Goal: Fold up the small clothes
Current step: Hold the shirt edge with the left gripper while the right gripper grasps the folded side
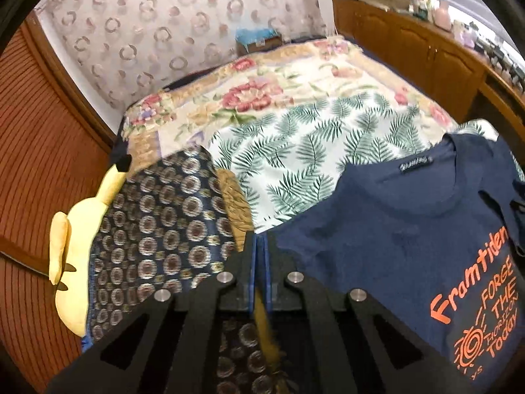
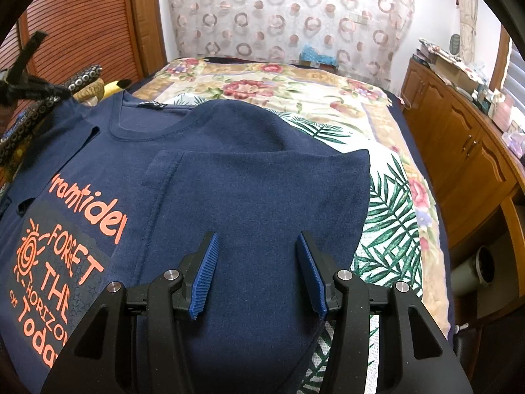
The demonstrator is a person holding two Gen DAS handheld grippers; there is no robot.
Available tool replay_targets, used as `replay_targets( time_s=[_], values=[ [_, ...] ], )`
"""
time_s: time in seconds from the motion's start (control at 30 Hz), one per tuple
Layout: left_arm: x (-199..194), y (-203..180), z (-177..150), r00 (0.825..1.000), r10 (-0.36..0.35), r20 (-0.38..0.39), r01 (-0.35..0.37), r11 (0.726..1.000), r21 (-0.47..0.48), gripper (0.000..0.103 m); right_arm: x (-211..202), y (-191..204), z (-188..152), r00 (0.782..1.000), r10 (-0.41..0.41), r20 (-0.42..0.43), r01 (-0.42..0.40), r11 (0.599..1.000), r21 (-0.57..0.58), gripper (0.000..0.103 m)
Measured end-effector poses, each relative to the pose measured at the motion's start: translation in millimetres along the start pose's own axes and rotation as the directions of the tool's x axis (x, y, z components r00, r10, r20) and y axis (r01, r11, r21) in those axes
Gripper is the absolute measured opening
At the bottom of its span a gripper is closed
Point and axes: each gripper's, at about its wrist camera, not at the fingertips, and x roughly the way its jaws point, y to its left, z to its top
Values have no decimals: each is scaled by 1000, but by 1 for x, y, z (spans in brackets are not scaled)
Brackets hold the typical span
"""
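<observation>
Navy T-shirt (image 2: 229, 170) with orange lettering is lying face-up on a palm-leaf cloth (image 1: 295, 144) spread over the floral bedspread (image 2: 295, 88) of the bed; its right-hand side is already lying folded inward across the chest. The right tongs (image 2: 259, 272) are standing apart above that folded panel, pads clear of the cloth and gripping nothing. The left tongs (image 1: 261, 262) are pressing together at the shirt's other edge, beside a medallion-patterned fabric (image 1: 157, 229); whether navy cloth or only the ochre strip seen between the pads is being pinched cannot be told. A yellow plush toy (image 1: 78, 246) is lying at the bed's edge. Risks: if the left tongs are gripping the patterned fabric instead of the shirt, lifting would be dragging the wrong cloth and disturbing the shirt's lie. With nothing pinning the folded panel, a pull from the left could be sliding it open or wrinkling it.
</observation>
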Motion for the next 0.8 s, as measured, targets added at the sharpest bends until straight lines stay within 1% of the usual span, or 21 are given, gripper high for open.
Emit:
replay_targets(
  time_s=[0.13,0.2,0.3,0.37,0.5,0.6,0.8],
  values=[
    [-25,6,-2,998,-15,66,16,1000,-22,1,0,-1,0,1000,3,1,-3,1000,4,50],
    [-40,10,-8,993,-34,113,39,999,-35,1,-2,0,0,1000,-2,5,2,1000,7,50],
    [-53,7,-12,986,-48,158,55,998,-41,1,-7,-2,1,1000,1,17,-1,1000,15,50],
    [-64,8,-18,979,-77,189,88,995,-52,1,-13,-6,5,999,-30,34,30,999,12,50],
    [-72,1,-29,974,-99,205,109,993,-35,1,-18,-22,16,998,-54,42,52,998,43,51],
    [-76,-5,-38,970,-119,214,127,992,-24,1,-12,-37,22,996,-81,27,79,995,56,51],
    [-80,-17,-53,962,-148,229,157,987,-24,1,2,-57,28,997,-73,-3,73,992,99,51]
  ],
)
